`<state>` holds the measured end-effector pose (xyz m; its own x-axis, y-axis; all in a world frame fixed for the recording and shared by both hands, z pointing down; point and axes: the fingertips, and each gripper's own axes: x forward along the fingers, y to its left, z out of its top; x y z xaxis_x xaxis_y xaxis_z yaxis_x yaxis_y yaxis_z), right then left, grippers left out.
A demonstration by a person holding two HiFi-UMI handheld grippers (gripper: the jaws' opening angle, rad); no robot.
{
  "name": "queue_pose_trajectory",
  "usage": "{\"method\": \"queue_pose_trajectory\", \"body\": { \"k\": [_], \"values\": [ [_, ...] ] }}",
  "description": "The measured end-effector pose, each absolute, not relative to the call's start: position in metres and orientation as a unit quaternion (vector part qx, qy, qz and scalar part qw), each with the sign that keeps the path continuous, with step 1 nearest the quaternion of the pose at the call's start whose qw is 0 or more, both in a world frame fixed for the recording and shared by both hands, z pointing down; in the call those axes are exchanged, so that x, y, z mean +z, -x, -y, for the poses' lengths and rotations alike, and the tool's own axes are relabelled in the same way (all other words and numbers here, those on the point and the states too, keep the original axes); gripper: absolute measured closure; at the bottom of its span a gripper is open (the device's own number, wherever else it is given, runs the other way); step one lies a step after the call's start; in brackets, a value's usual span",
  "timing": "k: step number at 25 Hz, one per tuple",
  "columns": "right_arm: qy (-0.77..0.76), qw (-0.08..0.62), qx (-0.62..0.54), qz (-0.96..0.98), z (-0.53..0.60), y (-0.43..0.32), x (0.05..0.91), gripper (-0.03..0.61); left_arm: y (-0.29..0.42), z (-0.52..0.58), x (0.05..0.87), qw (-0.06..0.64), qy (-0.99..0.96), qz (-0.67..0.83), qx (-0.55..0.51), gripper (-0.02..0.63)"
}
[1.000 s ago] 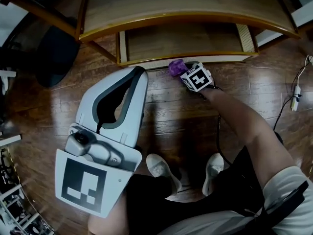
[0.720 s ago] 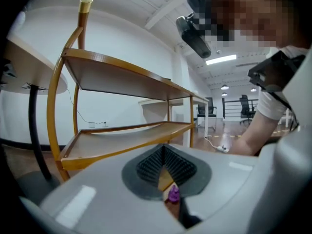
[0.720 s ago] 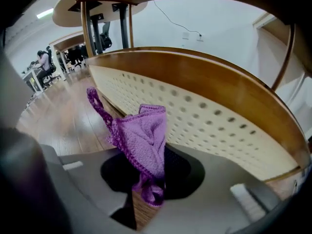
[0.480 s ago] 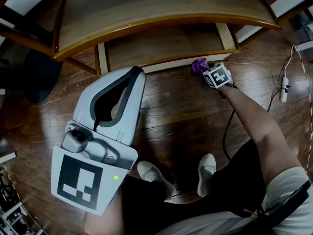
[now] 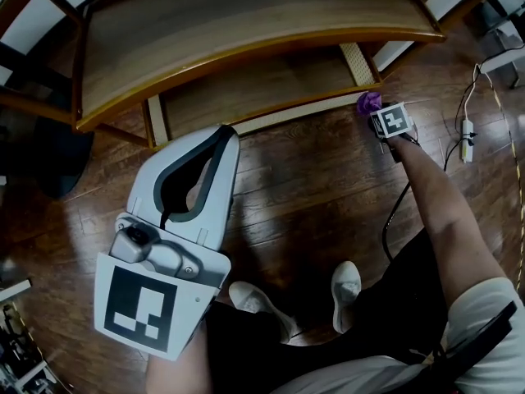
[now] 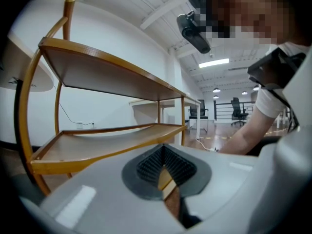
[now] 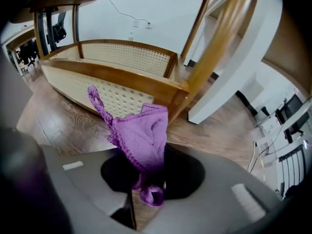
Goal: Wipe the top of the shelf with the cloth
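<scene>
**Q:** What's the cloth (image 7: pixel 144 135) like to handle, and where is it?

**A:** It's a small purple knit with a corded edge. Looks soft, light and floppy to me, so I'd pinch a thick bunched fold, since a thin edge would probably slip. My right hand-held gripper (image 7: pixel 148 182) is clamped on exactly that, and the rest sticks out loose. It's low by the shelf's (image 5: pixel 246 23) bottom corner, near the floor (image 5: pixel 312 179) and well below the top. The left hand-held gripper (image 6: pixel 165 172) has its jaws together on nothing.
</scene>
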<state>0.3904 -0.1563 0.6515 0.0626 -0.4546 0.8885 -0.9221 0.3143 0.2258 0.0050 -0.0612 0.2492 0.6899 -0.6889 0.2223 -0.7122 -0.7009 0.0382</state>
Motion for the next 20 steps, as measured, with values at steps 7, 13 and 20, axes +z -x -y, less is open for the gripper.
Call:
{"method": "queue_pose_trajectory", "body": {
  "k": [7, 13, 20],
  "values": [
    [-0.560, 0.446, 0.281, 0.639, 0.154, -0.405, 0.639, 0.480, -0.008, 0.061, 0.247, 0.055, -0.919, 0.378, 0.095, 0.595],
    [-0.552, 0.436, 0.264, 0.659, 0.140, -0.394, 0.602, 0.480, -0.013, 0.061, 0.243, 0.043, -0.918, 0.386, 0.086, 0.595],
    [-0.508, 0.380, 0.305, 0.710, 0.070, -0.339, 0.487, 0.480, -0.019, 0.026, 0.269, 0.044, -0.901, 0.408, 0.138, 0.595]
  ]
}}
